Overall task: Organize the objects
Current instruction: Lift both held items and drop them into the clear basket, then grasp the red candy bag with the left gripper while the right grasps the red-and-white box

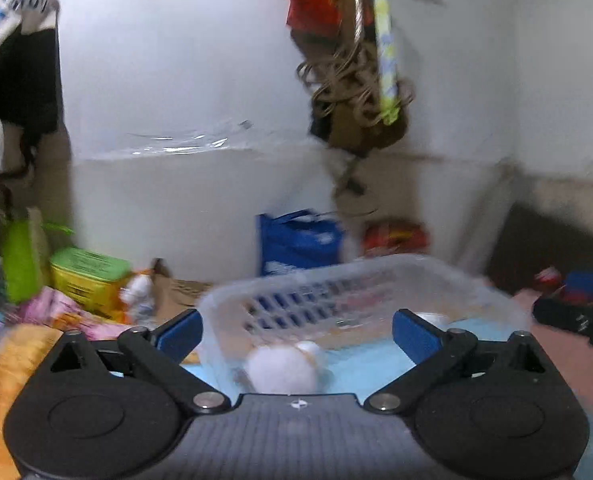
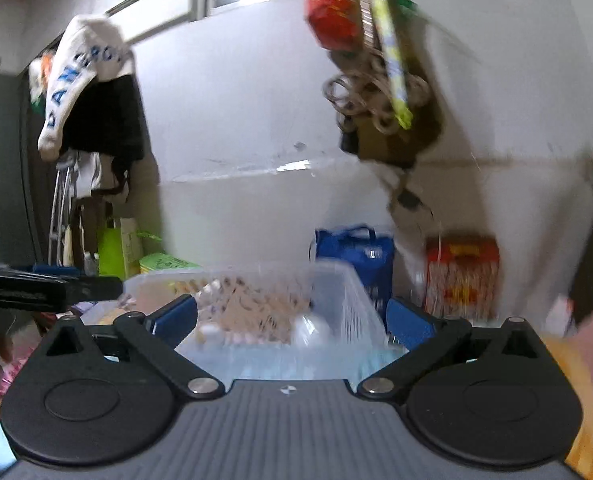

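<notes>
A clear plastic basket [image 1: 376, 276] stands on a light blue surface right in front of both grippers. In the left wrist view a white fluffy object [image 1: 282, 372] lies at the basket's near side, between my fingers. My left gripper [image 1: 296, 336] is open and holds nothing. In the right wrist view the basket [image 2: 336, 280] holds a patterned packet [image 2: 252, 308] and whitish items. My right gripper [image 2: 292, 320] is open and empty, its fingers on either side of the basket's near end. The left gripper's black body [image 2: 48, 288] shows at the left. Both views are blurred.
A blue bag [image 1: 296, 240] and a red box [image 2: 460, 276] stand by the white wall behind the basket. A green-yellow box [image 1: 88, 276], a small bottle [image 1: 138, 292] and pink packets [image 1: 56, 308] lie to the left. Clothes [image 2: 92, 92] and cords [image 1: 356, 84] hang above.
</notes>
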